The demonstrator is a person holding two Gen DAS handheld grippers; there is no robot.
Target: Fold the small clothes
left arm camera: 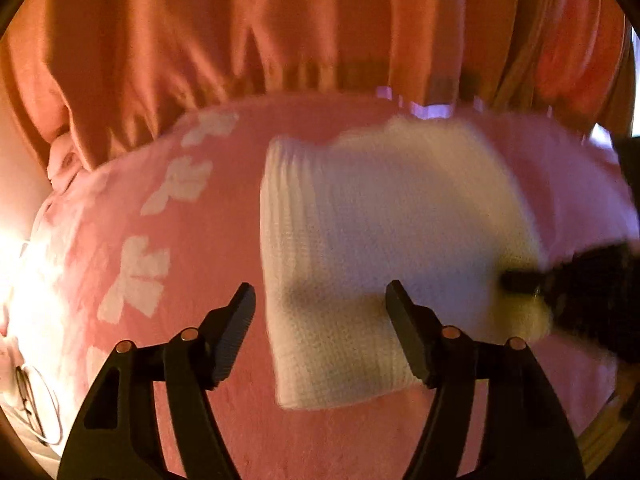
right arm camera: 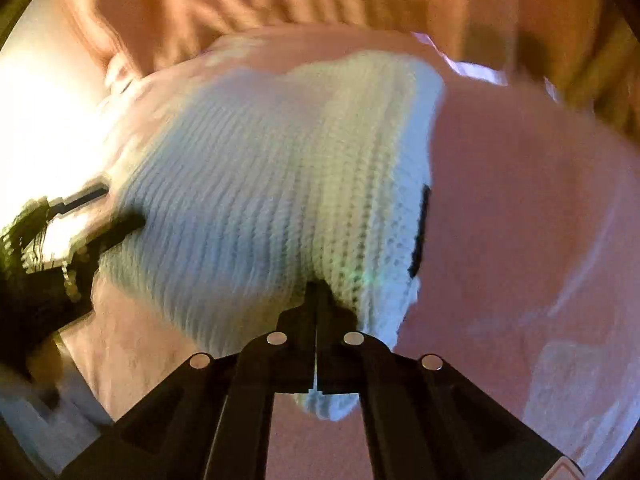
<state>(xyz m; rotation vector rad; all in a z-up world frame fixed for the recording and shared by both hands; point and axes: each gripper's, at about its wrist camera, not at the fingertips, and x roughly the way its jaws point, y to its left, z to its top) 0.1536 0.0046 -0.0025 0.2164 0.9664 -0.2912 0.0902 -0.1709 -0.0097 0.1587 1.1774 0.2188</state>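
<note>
Right tool (right arm camera: pixel 317 292) is clamped shut on the near edge of a white knitted garment (right arm camera: pixel 280 168), a fold of the knit bunched up between its closed jaws and a little of it hanging below them. From that pinch the garment spreads away ahead of the tool over a pink blanket (right arm camera: pixel 520 208), with a small dark patch at its right edge. Left tool (left arm camera: pixel 320 300) stands open with nothing gripped: one finger (left arm camera: pixel 236 320) is over the blanket just left of the garment's (left arm camera: pixel 380 220) side edge, the other over the knit itself. Its dark body shows at the left in the right wrist view. White flower shapes (left arm camera: pixel 136 276) lie on the blanket (left arm camera: pixel 224 208) to the left tool's left, and orange cloth (left arm camera: pixel 240 32) hangs beyond the garment's far side.
</note>
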